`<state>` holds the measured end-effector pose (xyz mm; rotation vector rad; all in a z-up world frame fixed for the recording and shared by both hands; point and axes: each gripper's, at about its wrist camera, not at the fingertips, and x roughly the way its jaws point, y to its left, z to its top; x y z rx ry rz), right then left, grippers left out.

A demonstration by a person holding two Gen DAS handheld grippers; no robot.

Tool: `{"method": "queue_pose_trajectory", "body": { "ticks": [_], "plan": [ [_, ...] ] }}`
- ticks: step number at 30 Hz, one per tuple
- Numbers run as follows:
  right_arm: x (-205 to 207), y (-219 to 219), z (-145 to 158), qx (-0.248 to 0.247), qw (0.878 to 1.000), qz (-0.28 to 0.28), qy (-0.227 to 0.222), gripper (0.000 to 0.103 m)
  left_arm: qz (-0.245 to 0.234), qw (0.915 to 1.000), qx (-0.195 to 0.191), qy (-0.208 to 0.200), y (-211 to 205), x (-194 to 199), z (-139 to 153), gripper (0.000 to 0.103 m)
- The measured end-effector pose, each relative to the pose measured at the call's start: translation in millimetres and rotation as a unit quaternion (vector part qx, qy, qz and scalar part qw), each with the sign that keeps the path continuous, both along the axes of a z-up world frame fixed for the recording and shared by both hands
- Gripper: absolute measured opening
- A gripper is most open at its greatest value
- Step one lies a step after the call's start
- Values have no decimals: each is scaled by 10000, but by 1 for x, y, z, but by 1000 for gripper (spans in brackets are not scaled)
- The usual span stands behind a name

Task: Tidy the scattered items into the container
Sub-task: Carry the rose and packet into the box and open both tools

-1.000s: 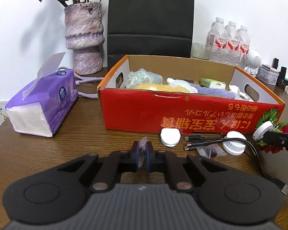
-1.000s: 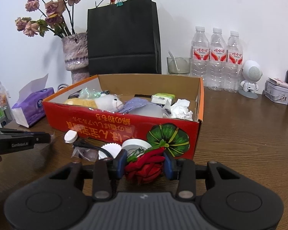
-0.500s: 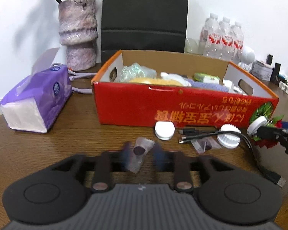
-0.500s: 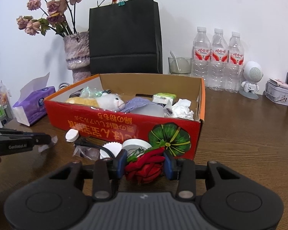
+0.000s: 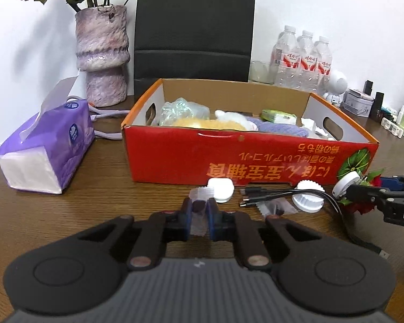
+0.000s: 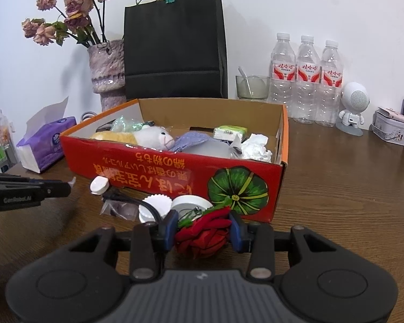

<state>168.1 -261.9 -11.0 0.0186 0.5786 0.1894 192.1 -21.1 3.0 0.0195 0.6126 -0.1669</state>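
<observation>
Starting at the left of the red cardboard box, a purple tissue pack lies on the wooden table, and behind it a mottled vase of dried roses stands beside a black paper bag. The box, open-topped, already holds a plush toy, a crinkled clear bag, a purple cloth, a green packet and crumpled tissue.

In front of the box's near wall, the left gripper is clenched on a small clear sachet with something dark inside. Just past it lie a white cap, a black cable with several plugs, another clear sachet and a ridged white lid, all close against the box and crowding the way along its front.

Further right, by the box's pumpkin-printed corner, the right gripper grips a red fabric rose, with a white round lid just ahead of it.

Right of the box stand a glass, three water bottles, a white robot figure and a small tin.
</observation>
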Motion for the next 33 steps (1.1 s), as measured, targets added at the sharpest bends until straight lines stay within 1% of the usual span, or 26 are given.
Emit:
{"method": "queue_pose_trajectory", "body": {
  "ticks": [12,15,18,22,26,30,33],
  "plan": [
    [-4,1,5,-3,10000,55,-83,38,-89,9999,31,-91,-4,-4,1,12],
    [-7,1,8,21,9999,75,-144,38,-128,9996,64,-226,-7,-9,6,12],
    [-9,2,13,53,9997,108,-219,38,-139,9983,238,-514,-13,-16,15,12],
    [-13,1,23,113,9992,124,-359,38,-224,9974,78,-683,-14,-19,30,12],
    [-13,-1,40,179,9980,71,-598,38,-262,9957,-59,-888,-20,-12,50,12],
    [-5,-4,59,279,9960,-8,-848,39,-243,9928,-253,-1149,-28,4,70,12],
    [8,-5,68,322,9952,-43,-928,39,-160,9913,-439,-1230,-34,21,76,12]
  ]
}}
